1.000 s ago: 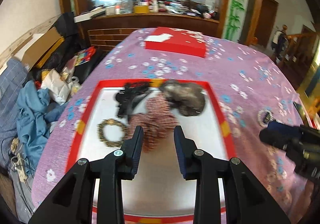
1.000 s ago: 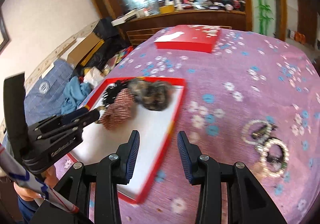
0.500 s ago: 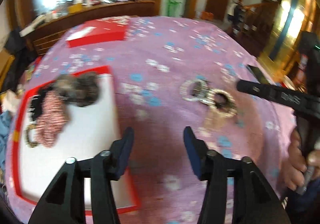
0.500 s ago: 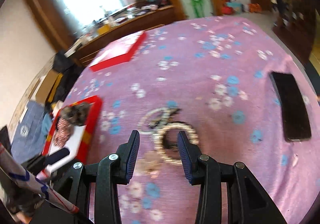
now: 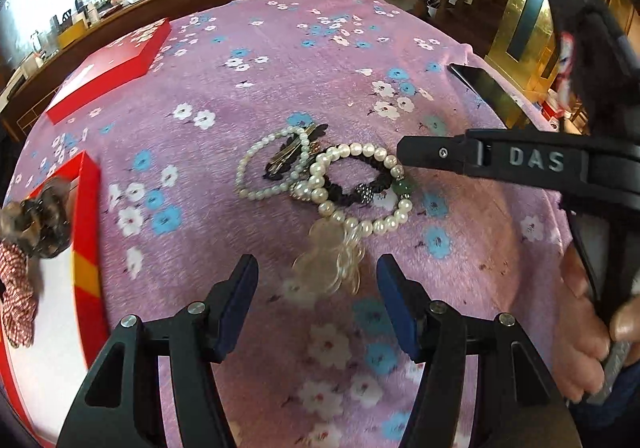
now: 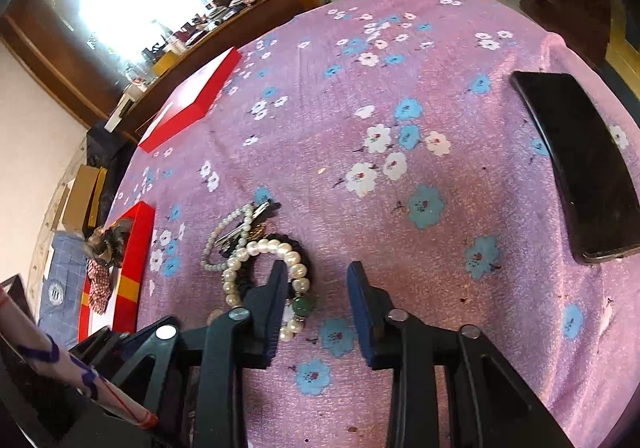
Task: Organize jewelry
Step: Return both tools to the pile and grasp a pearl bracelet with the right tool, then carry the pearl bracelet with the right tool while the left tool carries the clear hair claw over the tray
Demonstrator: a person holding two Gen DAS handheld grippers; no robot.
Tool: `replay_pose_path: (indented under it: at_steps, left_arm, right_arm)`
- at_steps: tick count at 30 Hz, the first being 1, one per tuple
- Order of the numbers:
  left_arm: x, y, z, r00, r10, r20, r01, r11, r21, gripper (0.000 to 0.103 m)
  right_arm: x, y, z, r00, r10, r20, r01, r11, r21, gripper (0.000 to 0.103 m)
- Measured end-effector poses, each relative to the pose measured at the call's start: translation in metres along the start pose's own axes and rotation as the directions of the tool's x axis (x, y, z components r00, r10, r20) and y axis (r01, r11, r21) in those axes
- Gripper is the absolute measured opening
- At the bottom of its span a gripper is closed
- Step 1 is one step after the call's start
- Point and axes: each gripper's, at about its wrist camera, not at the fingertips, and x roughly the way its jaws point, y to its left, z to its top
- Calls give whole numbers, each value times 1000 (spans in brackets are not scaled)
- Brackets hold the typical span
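Left tool [image 5: 316,280]: jaws spread and opening, nothing between the pads; it hangs over the purple flowered surface [image 5: 280,63] at the bottom of the left wrist frame.
Jewelry heap: a tangle at mid-frame, just above the left tool's tips. A large pearl bracelet [image 5: 360,187] with a green bead, a black beaded band [image 5: 360,189] inside it, a thinner pearl strand [image 5: 264,167] to its left, a dark hair clip [image 5: 292,155] under that strand.
Clear charm [image 5: 328,260]: pale translucent piece hanging off the large bracelet, lying between the left tool's fingertips but clear of both pads.
Right tool [image 6: 318,288]: jaws closing, only bare cloth between them. Its left-hand finger [image 6: 272,288] overlaps the large pearl bracelet's ring in the right wrist view; whether it touches the beads cannot be told.
Red tray [image 5: 86,232]: left edge of the left wrist frame, well apart from the heap, with a brown furry scrunchie [image 5: 36,215] and a red checked scrunchie [image 5: 16,288] in it.
Only in left view: the right tool's arm reaching in from the right toward the large bracelet, with the person's hand [image 5: 592,332] at the lower right.
Only in right view: a whole black phone [image 6: 580,163] at the right edge, face up.
Both views: a flat red box [image 6: 192,99] at upper left.
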Motion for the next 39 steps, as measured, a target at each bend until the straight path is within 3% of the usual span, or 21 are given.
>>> replay_pose_path:
  at_steps: [2, 3, 4, 10, 15, 18, 21, 24, 27, 35, 39]
  left_arm:
    - [7, -2, 0, 1000, 1, -3, -1, 1000, 0, 51]
    - [9, -2, -1, 1000, 3, -5, -3, 1000, -3, 38]
    - [10, -2, -2, 1000, 9, 4, -9, 1000, -1, 35]
    - [7, 16, -3, 998, 2, 68, 2, 998, -57, 32]
    - [1, 40, -3, 992, 28, 120, -12, 991, -133, 32]
    - [-3, 45, -2, 990, 32, 138, -11, 989, -150, 32]
    - [-6, 49, -2, 989, 32, 146, -8, 986, -164, 32]
    - [-11, 51, -3, 986, 37, 163, -9, 985, -174, 32]
    - [-15, 50, -5, 983, 39, 177, -8, 985, -174, 32]
    - [-21, 45, -6, 978, 29, 205, 2, 989, -149, 32]
    - [-21, 43, -6, 979, 21, 203, 8, 990, -143, 32]
  right_arm:
    - [0, 3, -1, 1000, -5, 4, 5, 1000, -19, 30]
    - [1, 6, -2, 1000, 0, 2, 0, 1000, -29, 29]
    - [2, 7, -3, 1000, 1, -1, -1, 999, -36, 29]
    - [11, 19, -8, 999, -38, -24, 35, 994, -106, 29]
    - [21, 41, -18, 985, -175, -2, 169, 952, -256, 27]
    - [22, 47, -22, 966, -254, 38, 254, 921, -296, 12]
    - [13, 34, -16, 973, -225, 53, 231, 946, -229, 11]
    - [-12, 23, -8, 985, -123, 124, 141, 979, -144, 12]
    - [-33, 19, -6, 979, -35, 201, 58, 992, -111, 12]
    - [-49, 29, -7, 958, 47, 282, -11, 992, -129, 12]
    - [-52, 35, -10, 955, 51, 291, -11, 990, -138, 12]
